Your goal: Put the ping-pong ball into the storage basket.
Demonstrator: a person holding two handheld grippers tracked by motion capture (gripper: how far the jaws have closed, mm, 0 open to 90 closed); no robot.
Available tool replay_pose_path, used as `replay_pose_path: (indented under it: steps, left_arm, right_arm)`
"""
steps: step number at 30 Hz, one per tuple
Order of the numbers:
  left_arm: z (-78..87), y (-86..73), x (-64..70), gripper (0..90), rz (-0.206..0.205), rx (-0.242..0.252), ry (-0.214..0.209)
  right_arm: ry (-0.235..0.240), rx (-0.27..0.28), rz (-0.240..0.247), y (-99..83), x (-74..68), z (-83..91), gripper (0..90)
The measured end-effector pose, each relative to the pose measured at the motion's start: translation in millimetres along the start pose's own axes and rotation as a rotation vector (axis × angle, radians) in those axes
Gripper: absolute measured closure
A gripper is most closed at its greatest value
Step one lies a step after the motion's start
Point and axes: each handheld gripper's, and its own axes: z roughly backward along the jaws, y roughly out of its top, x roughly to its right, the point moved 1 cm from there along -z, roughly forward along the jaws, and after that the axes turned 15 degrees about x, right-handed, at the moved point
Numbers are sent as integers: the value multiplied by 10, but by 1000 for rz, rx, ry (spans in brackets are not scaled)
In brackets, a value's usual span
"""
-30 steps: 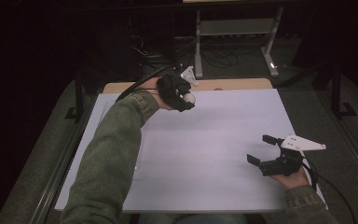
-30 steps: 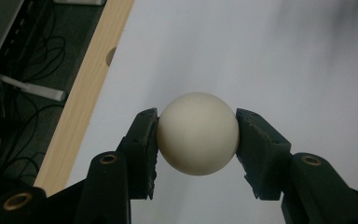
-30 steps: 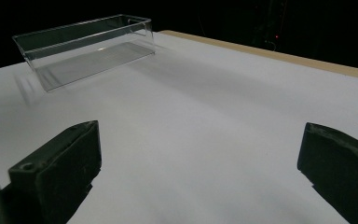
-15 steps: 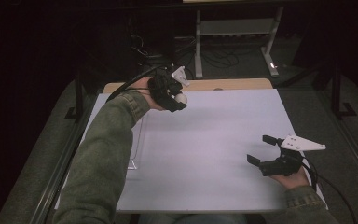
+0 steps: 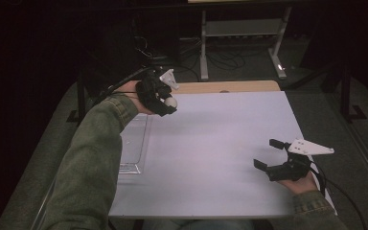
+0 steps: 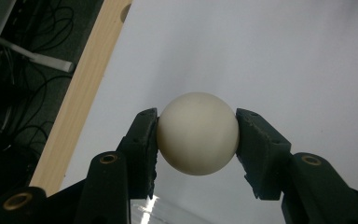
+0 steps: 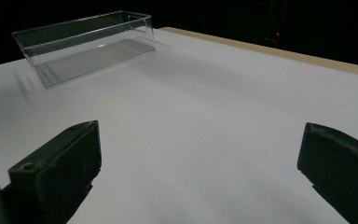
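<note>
balls: one, a white ball [image 6: 198, 139], centre of the left gripper view; also seen upper left of centre in the high view [image 5: 171, 101], in the tip of the left gripper.
left gripper [image 5: 165, 103]: clenched on the white ball, one black jaw pressed to each side of it; held up in the air over the far left part of the table, upper left of the high view.
ball place: off the table surface, between the jaws, above the white sheet near the wooden edge.
right gripper [image 5: 269, 154]: released, jaws wide apart, nothing between them; lower right of the high view, low over the sheet.
grippers count: two, well apart from each other.
bins: one, a clear plastic bin [image 7: 86, 44], upper left of the right gripper view, standing on the sheet; in the high view [image 5: 135, 143] at left of centre, partly hidden by the sleeve.
bin contents: looks empty from the right gripper view.
table [image 5: 230, 86]: one, wooden edge showing along the far side.
white sheet [image 5: 211, 143]: one, covers nearly all the table top.
sleeve [image 5: 93, 163]: green, left forearm, runs from bottom left up to the left gripper, crosses over the bin's left side.
background: metal stand [image 5: 242, 33] and loose cables [image 5: 220, 60] on the dark floor, top centre of the high view.
in the way: nothing between ball and bin but open air.
</note>
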Motion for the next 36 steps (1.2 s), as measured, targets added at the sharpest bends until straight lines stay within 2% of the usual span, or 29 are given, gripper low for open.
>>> replay_pose_path:
  steps: [9, 12, 23, 36]
  left_arm:
    - [119, -112, -27, 509, 16, -10, 16]
    - [143, -156, -33, 509, 12, -30, 15]
    - [251, -286, -50, 509, 28, -56, 26]
    - [302, -469, -55, 509, 44, -106, 14]
  right_arm:
    - [-2, -2, -1, -3, -2, 2, 0]
    - [-3, -3, 1, -5, 3, 3, 0]
    - [-7, -3, 1, -6, 5, 16, 0]
    - [-7, -6, 4, -9, 3, 15, 0]
